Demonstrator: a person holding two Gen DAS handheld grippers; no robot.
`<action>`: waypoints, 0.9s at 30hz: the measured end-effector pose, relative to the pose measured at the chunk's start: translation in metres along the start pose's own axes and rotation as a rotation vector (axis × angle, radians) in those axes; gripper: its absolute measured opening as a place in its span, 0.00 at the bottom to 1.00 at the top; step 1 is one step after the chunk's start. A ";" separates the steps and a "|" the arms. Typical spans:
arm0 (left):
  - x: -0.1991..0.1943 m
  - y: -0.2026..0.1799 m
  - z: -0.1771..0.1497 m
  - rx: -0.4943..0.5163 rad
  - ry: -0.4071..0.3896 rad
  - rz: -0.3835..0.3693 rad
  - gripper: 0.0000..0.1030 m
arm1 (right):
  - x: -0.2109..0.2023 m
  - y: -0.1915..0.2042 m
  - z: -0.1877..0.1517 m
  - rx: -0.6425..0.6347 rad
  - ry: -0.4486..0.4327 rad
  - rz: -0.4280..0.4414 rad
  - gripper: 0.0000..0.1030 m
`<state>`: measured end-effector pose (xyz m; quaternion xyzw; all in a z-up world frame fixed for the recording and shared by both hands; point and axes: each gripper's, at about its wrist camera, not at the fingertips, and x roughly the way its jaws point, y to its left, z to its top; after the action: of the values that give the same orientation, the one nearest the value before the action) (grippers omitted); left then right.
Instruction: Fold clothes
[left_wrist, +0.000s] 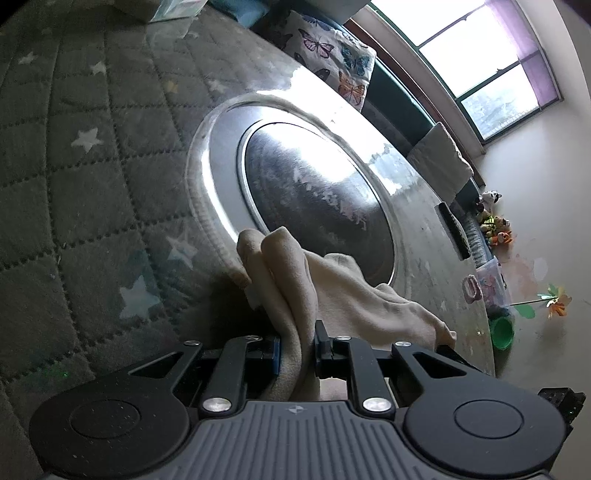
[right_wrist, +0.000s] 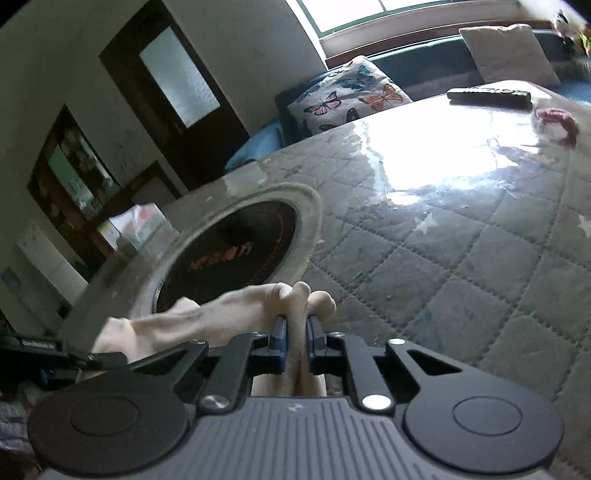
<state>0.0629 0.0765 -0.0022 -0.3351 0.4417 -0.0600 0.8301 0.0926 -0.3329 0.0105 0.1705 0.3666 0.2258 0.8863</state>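
Note:
A cream-coloured cloth garment (left_wrist: 343, 291) is held between both grippers above the table. My left gripper (left_wrist: 297, 341) is shut on a bunched edge of it; the cloth stretches away to the right toward the other gripper's tip (left_wrist: 448, 349). In the right wrist view my right gripper (right_wrist: 296, 332) is shut on the other bunched end of the garment (right_wrist: 221, 314), which stretches left toward the left gripper (right_wrist: 55, 354). The part hanging below the grippers is hidden.
The table has a quilted grey cover with stars (left_wrist: 92, 184) under clear plastic and a round inset cooktop (left_wrist: 314, 192) at its centre. A remote (right_wrist: 487, 96), a pink hair tie (right_wrist: 559, 122) and a tissue box (right_wrist: 136, 225) lie on it. A butterfly cushion (right_wrist: 351, 96) sits behind.

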 end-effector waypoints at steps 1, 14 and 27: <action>-0.001 -0.004 0.001 0.011 -0.004 0.000 0.16 | -0.003 0.000 0.000 0.003 -0.008 0.006 0.09; 0.037 -0.106 0.001 0.207 0.029 -0.056 0.16 | -0.076 -0.031 0.021 -0.007 -0.185 -0.091 0.08; 0.116 -0.210 -0.003 0.372 0.094 -0.088 0.16 | -0.120 -0.094 0.067 -0.006 -0.282 -0.298 0.08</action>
<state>0.1715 -0.1327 0.0441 -0.1915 0.4461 -0.1922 0.8528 0.0915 -0.4835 0.0802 0.1418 0.2592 0.0669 0.9530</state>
